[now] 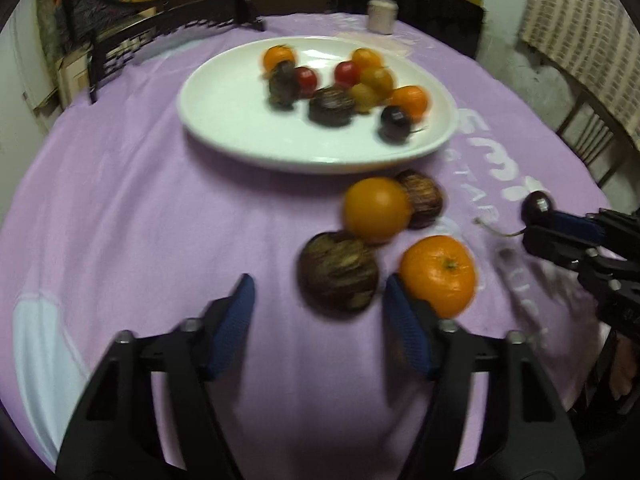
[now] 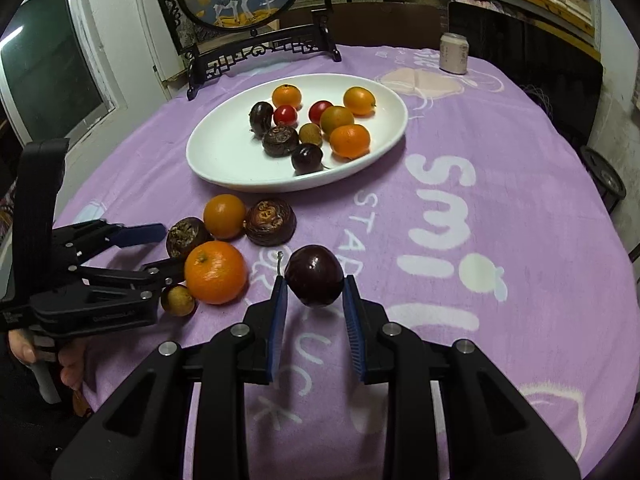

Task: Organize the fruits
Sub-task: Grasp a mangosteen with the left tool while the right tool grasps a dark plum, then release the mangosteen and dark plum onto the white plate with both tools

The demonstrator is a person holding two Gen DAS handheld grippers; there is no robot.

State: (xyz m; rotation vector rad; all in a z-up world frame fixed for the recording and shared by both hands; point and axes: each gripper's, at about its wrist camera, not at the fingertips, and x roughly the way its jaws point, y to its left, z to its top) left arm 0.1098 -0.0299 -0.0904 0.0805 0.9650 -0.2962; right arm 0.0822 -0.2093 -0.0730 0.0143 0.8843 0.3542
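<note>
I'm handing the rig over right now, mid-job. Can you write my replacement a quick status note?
Right gripper: shut on a dark purple fruit, just above the cloth.
Left gripper: open, empty, by the brown fruit and big orange.
Done: ten fruits lie on the white plate.
Left: the held fruit, plus five on the purple cloth: two oranges, two brown fruits and a small tan fruit under the left gripper.
</note>
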